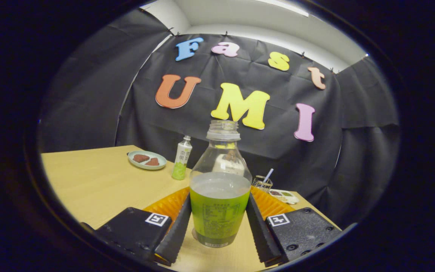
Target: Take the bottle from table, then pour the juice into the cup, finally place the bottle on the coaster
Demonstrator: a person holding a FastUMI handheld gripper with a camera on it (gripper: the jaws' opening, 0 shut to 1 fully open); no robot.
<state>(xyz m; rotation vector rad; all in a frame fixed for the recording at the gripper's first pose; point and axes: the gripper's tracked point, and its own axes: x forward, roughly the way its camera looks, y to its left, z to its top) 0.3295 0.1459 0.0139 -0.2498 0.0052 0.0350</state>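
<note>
A pale plate bearing two reddish-brown pieces sat on the wooden table. Near it stood a small, slim bottle. Further along the table were a wire holder with a straw-like stick and a flat tray.

Open-necked bottle stands between the gripper fingers, which flank it closely; contact cannot be confirmed. Table to the near left lies bare. Far left: plate and small bottle. Far right: wire holder, just beside the bottle.
</note>
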